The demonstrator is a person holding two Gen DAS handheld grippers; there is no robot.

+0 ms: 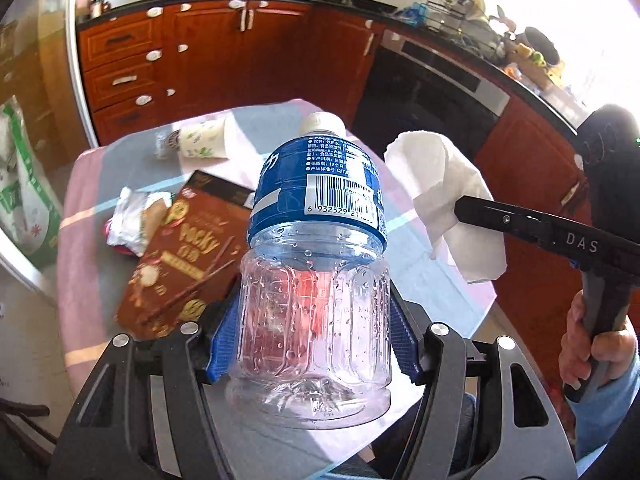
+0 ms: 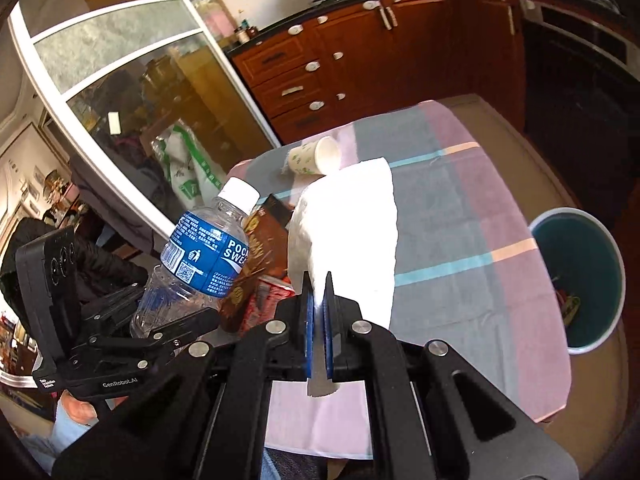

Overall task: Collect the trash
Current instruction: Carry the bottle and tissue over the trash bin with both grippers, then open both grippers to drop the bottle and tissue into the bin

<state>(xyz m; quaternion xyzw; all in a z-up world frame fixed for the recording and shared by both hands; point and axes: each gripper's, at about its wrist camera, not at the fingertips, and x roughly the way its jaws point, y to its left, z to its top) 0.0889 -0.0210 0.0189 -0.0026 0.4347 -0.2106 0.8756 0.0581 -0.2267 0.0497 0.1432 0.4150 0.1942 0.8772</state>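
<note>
Left wrist: bottle hides the left tongs' pads.

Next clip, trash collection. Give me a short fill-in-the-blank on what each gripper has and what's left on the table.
1. The left gripper grips a clear plastic ____.
2. The right gripper pinches a white ____.
3. On the table, the paper cup lies on its ____.
4. The bin stands on the ____ beside the table.

Missing words: bottle; paper towel; side; floor
</note>
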